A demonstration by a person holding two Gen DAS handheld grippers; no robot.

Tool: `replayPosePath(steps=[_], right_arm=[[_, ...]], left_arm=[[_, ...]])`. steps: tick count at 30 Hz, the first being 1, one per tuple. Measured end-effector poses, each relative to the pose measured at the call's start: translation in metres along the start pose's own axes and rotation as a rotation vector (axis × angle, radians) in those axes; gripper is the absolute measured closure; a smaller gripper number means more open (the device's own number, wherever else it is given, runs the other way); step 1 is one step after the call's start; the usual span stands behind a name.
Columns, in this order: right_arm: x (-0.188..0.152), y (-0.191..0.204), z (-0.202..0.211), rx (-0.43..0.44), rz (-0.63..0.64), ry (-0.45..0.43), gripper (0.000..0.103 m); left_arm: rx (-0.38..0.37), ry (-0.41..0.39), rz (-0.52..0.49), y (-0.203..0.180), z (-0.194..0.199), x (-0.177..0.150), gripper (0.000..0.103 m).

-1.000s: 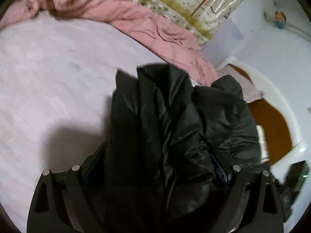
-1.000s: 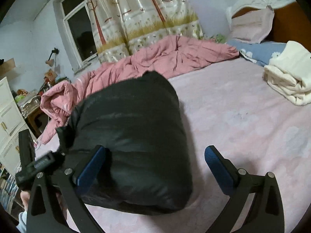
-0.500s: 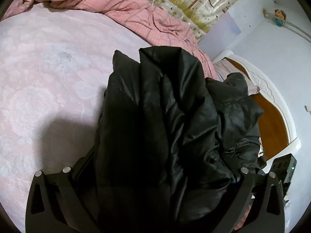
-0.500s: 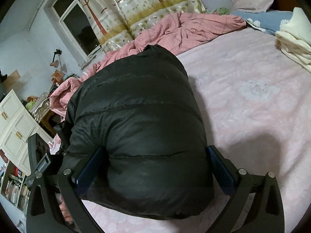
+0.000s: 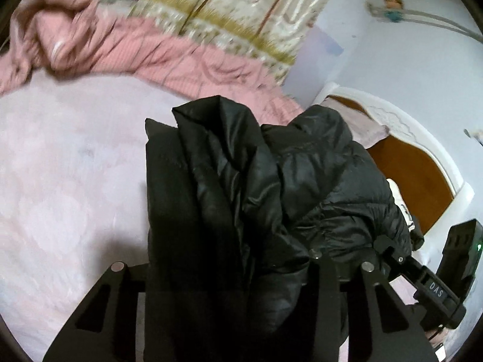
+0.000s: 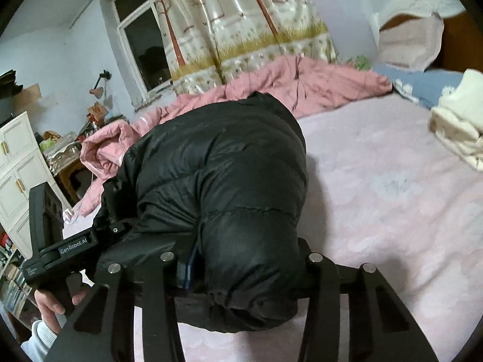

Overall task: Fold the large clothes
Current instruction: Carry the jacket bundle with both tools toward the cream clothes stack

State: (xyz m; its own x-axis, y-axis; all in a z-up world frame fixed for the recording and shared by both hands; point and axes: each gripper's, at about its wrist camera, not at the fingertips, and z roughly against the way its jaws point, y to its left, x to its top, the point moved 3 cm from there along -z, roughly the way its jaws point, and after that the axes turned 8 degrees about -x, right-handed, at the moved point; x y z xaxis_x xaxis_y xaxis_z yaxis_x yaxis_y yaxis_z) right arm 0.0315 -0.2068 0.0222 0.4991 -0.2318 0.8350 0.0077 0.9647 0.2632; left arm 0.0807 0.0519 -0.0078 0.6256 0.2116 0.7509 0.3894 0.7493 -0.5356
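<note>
Item: black down jacket [image 6: 220, 187], folded bundle, on pink bed sheet [image 6: 377, 211]. R gripper [image 6: 241, 271] jaws, wide a sec ago, now clamped on bundle w/ L gripper [image 5: 229, 271]; we judge transfer next.

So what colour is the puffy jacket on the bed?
The jacket is black; the right wrist view shows it best.

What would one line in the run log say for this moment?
task: fold large clothes | left gripper: shut on black puffer jacket | right gripper: shut on black puffer jacket | jacket: bundled above pink bedsheet
</note>
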Motion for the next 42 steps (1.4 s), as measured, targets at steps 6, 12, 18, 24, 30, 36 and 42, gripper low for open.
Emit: replayPosePath(steps=[6,12,18,24,30,36,42], right_arm=[[0.032,-0.005,0.041,0.018,0.021,-0.118,0.054],[0.087,-0.017,0.075,0.053,0.113,-0.202,0.053],[0.126,-0.045,0.1,0.033,0.086,-0.286,0.053],[0.174,-0.077,0.115,-0.038,0.087,-0.35,0.052],[0.21,-0.155,0.136,-0.162,0.034,-0.413,0.051],[0.218,-0.245,0.156,-0.327,-0.006,-0.45,0.051],[0.218,-0.333,0.143,-0.529,-0.075,-0.459,0.051]], left_arm=[[0.014,-0.125,-0.127,-0.049,0.022,0.017,0.062],[-0.015,-0.216,-0.189,-0.095,0.027,0.05,0.061],[-0.039,-0.262,-0.288,-0.145,0.013,0.082,0.06],[-0.096,-0.293,-0.325,-0.196,-0.026,0.117,0.061],[-0.206,-0.257,-0.407,-0.269,-0.089,0.129,0.06],[-0.384,-0.17,-0.398,-0.327,-0.184,0.115,0.06],[-0.46,-0.119,-0.286,-0.362,-0.283,0.076,0.06]])
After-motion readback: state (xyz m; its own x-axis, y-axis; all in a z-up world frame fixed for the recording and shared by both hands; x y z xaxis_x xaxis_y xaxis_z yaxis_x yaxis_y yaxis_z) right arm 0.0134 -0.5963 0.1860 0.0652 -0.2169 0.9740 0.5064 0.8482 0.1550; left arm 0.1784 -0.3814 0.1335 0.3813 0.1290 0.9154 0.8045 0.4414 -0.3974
